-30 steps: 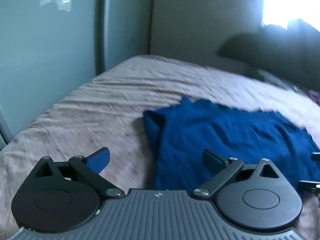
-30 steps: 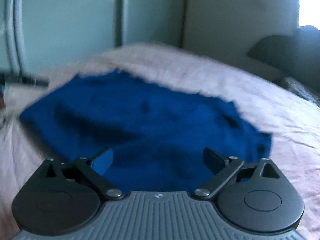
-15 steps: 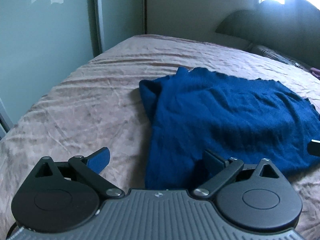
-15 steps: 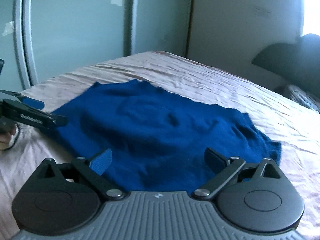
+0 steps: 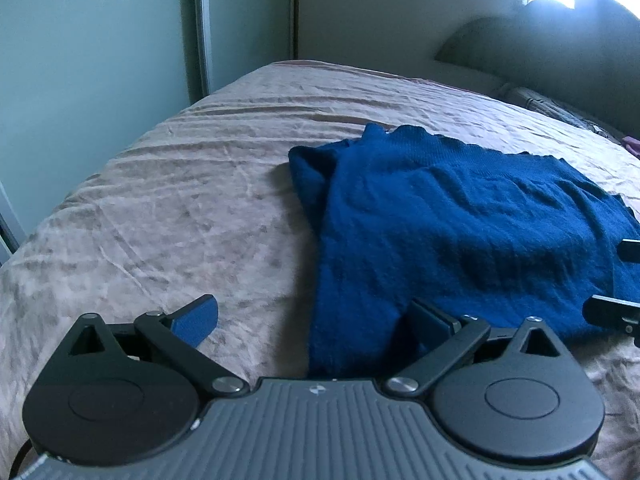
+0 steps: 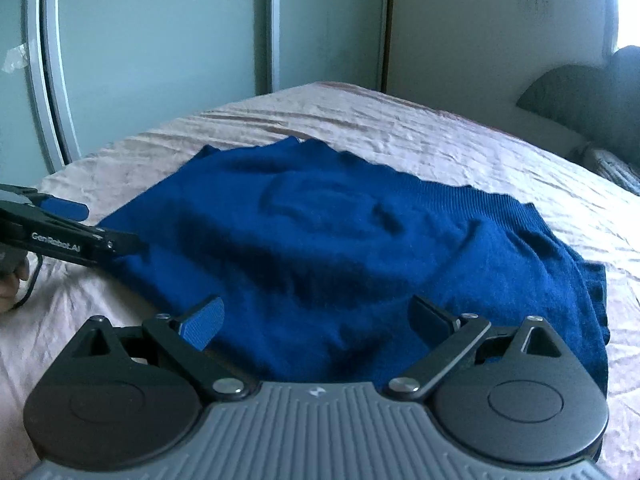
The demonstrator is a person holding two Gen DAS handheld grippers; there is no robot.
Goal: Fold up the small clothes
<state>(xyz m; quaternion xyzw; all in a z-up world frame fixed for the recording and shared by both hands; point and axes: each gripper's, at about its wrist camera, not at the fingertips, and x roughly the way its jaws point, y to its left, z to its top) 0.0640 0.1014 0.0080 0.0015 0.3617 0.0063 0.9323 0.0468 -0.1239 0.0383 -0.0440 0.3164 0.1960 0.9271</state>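
left view: left tongs [image 5: 312, 320] gape wide, empty, over the near edge of the blue sweater [image 5: 460, 232] lying on the bed [image 5: 180, 208]. right view: right tongs [image 6: 316, 320] wide, empty. sweater looks partly folded; more folds remain.

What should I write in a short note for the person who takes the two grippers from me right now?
Left gripper: open, holds nothing, at the near left edge of the sweater.
Right gripper: open, holds nothing, over the sweater's near edge.
The sweater lies on the bed, roughly flat. A sleeve looks tucked at its left side, and extra layers show at its right edge in the right wrist view.
Done: it seems partly folded; how many folds I cannot tell.
Left: probably grip the near edge with both grippers and fold it over, then smooth it.
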